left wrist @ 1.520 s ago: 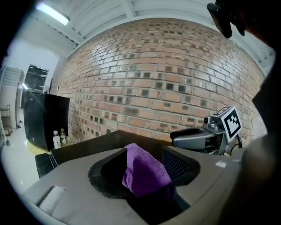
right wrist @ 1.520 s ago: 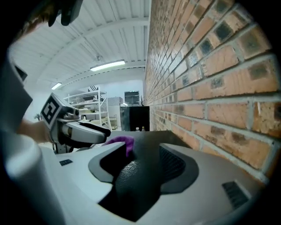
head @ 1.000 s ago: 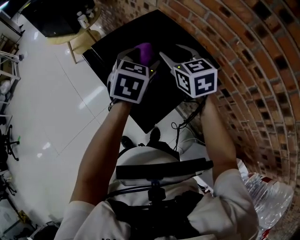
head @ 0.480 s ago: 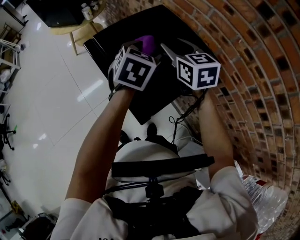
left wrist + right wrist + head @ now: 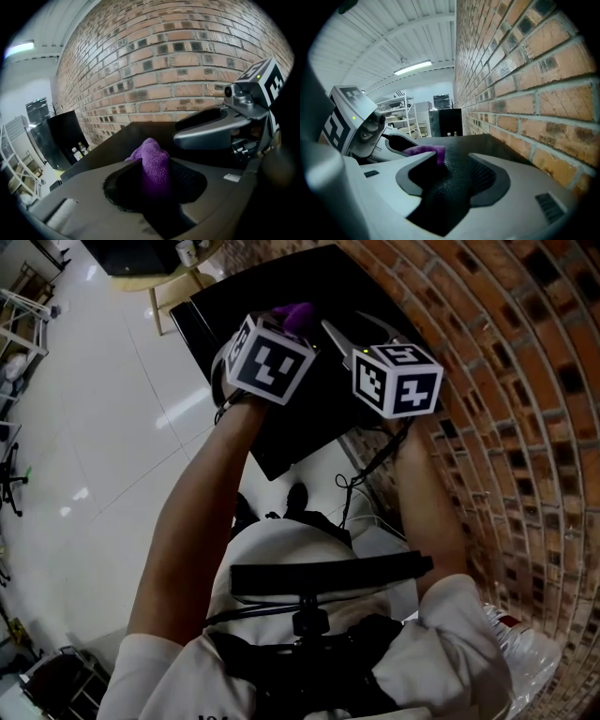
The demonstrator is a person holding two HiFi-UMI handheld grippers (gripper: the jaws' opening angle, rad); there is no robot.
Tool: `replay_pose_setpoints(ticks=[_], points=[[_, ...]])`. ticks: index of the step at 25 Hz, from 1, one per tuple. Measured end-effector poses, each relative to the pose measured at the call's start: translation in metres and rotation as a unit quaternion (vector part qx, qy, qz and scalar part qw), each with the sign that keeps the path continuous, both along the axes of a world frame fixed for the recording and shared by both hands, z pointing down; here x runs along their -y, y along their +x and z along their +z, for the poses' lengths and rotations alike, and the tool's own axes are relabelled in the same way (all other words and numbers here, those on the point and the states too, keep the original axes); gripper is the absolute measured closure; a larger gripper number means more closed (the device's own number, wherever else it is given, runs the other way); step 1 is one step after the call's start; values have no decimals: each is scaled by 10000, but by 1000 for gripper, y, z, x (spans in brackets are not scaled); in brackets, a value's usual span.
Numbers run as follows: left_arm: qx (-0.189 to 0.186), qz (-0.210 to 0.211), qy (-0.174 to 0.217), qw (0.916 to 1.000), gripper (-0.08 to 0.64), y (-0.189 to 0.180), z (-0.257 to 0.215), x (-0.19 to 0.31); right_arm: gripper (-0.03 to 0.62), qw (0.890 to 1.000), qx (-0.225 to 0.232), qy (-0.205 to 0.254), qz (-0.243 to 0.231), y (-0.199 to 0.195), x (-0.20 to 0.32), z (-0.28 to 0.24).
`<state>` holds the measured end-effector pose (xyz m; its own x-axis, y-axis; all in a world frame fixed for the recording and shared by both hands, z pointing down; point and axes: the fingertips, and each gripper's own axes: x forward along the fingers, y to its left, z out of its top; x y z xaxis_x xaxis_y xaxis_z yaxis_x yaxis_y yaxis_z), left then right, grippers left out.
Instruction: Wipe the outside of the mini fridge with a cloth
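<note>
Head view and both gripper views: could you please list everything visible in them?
mini fridge: one, black, against the wall.
cloth: one, purple, over the fridge top.
brick wall: one, red-brown, right of the fridge.
floor: white tiles, left.
small bottles: two, pale, on a wooden table beyond the fridge.
cables: black, beside the fridge.
left gripper: grey, jaws just closed on the cloth.
right gripper: grey, open, empty.
forearms: two, bare.

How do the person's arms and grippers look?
The left claw and right claw have grey moulded jaws and black textured pads; each carries a white cube with black square markers. The sleeves are short and white. The left jaws have just been closing, purple cloth between them.
</note>
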<state>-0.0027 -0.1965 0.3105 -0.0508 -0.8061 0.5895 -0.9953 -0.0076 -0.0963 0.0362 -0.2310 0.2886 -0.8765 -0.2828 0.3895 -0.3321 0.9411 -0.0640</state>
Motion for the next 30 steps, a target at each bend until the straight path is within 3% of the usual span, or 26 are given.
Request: replay_pose_setpoints(ticks=[6,11,13,17,26,28,30], points=[[-143,-127,237,9995,448,-4,-5,-4,393,10000,-40,-7,-59,0,-1,1],[-597,-351,765,9947,449,-12,-14,-16,393,9999,-90,51,-131,0,-1,0],[-973,-429,1081,9884,451,-14,-20,-23,450,9998,-140,78,-145,3,0,2],[-1499,-733,1599,9729,451,-28,-29,-44,456,9991,-262,168,-279,2,-3,3],[-1961,-1301,2368,9426,453,-73,-48,-91,459,9929,87,371,-1125,-65,-53,-30],[-2031,-1478,2489,9354,453,-85,-47,-103,512,9906,99,413,-1304,-84,-64,-30],[-2087,-1666,2605,9278,453,-97,-45,-116,512,9880,88,457,-1470,-105,-72,-29]])
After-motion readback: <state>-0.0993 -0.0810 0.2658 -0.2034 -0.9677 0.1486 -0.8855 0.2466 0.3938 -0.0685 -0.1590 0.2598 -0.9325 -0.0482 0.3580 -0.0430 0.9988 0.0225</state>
